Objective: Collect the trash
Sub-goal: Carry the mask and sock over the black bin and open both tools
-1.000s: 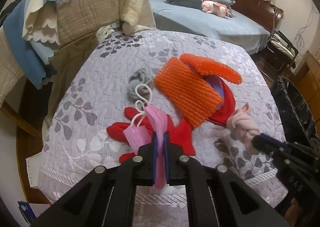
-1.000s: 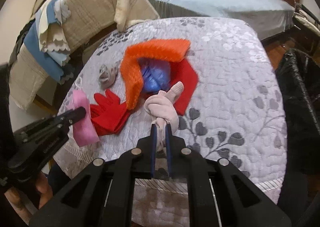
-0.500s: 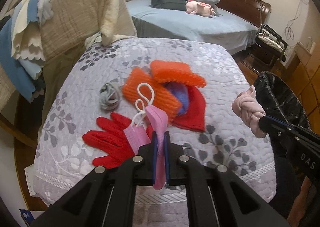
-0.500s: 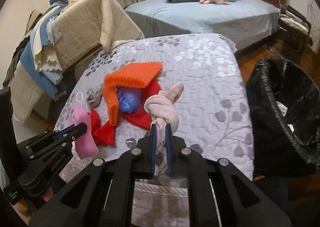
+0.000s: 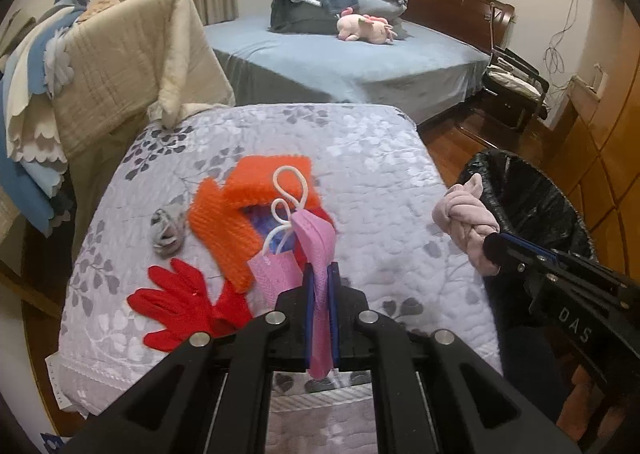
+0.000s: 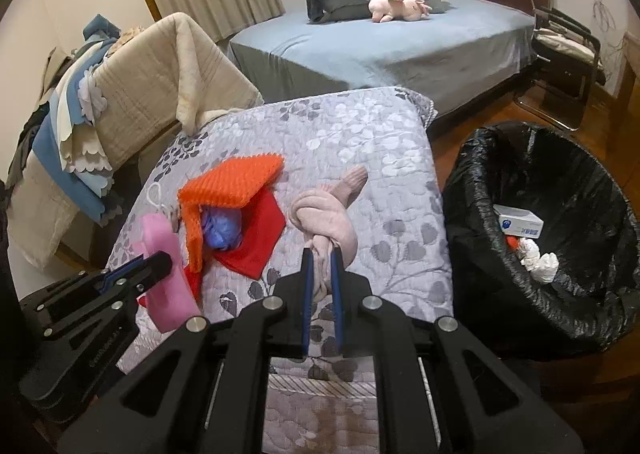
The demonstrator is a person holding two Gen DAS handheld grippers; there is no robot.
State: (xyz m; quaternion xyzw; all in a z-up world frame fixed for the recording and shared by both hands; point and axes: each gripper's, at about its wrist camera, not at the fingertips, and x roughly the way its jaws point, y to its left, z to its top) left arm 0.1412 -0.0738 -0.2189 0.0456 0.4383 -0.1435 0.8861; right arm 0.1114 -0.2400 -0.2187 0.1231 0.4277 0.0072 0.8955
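Pink pleated face mask with white ear loops (image 5: 316, 254), folded, clamped between the blue-padded fingers of the left gripper (image 5: 320, 286); it hangs in the air above the near part of the desk, loops standing up.

Pale pink knotted cloth bundle (image 6: 326, 221), clamped between the fingers of the right gripper (image 6: 320, 270), held above the desk's right side; in the left wrist view it sits just beside the bin's rim.

Black-bagged round trash bin (image 6: 560, 274) on the wooden floor, right of the desk. Inside: a white-and-blue carton (image 6: 518, 223) and crumpled white tissue (image 6: 538, 260).

Desk covered by a grey quilted cloth with leaf print (image 5: 380, 157). Lying on it: orange knitted scarf (image 5: 240, 205), folded over a blue-purple item and a red cloth (image 6: 256, 242); red glove (image 5: 176, 302) near the front-left edge; small grey crumpled wad (image 5: 166, 232) left of the scarf.

Beyond: bed with blue sheet (image 5: 340, 61), pink plush toy (image 5: 366, 27) on it; beige blanket draped on a frame (image 5: 128, 57) at left.
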